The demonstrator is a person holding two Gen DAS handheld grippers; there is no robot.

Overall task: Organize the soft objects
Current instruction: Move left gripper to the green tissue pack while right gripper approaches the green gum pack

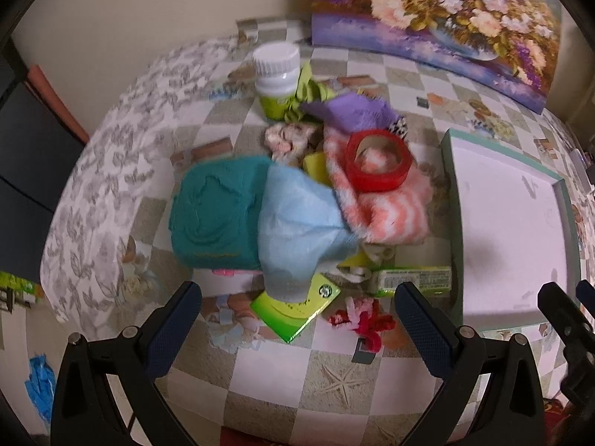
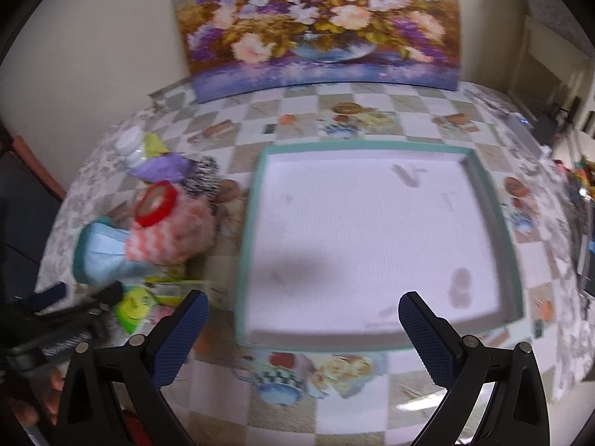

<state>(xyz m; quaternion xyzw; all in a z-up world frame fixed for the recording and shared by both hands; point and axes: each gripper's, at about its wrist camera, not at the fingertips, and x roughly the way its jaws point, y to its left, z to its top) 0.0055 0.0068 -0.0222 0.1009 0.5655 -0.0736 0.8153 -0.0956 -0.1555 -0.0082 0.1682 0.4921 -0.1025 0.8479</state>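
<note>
A heap of soft things lies on the checkered tablecloth: a teal towel (image 1: pixel 212 215), a light blue cloth (image 1: pixel 297 226) draped over it, and a pink-and-white striped fuzzy cloth (image 1: pixel 386 215), also in the right wrist view (image 2: pixel 167 238). A purple cloth (image 1: pixel 353 111) and a red-and-pink scrunchie (image 1: pixel 362 319) lie nearby. My left gripper (image 1: pixel 297 319) hovers open just short of the heap, nothing between its fingers. My right gripper (image 2: pixel 303 327) is open over the near rim of the empty teal-rimmed tray (image 2: pixel 249 230), which sits right of the heap (image 1: pixel 450 193).
A red tape roll (image 1: pixel 377 160) rests on the striped cloth. A white-capped bottle (image 1: pixel 277 78) stands behind the heap, green boxes (image 1: pixel 297 312) lie under it. A flower painting (image 2: pixel 316 26) leans on the wall at the table's back. The table's front edge is close below both grippers.
</note>
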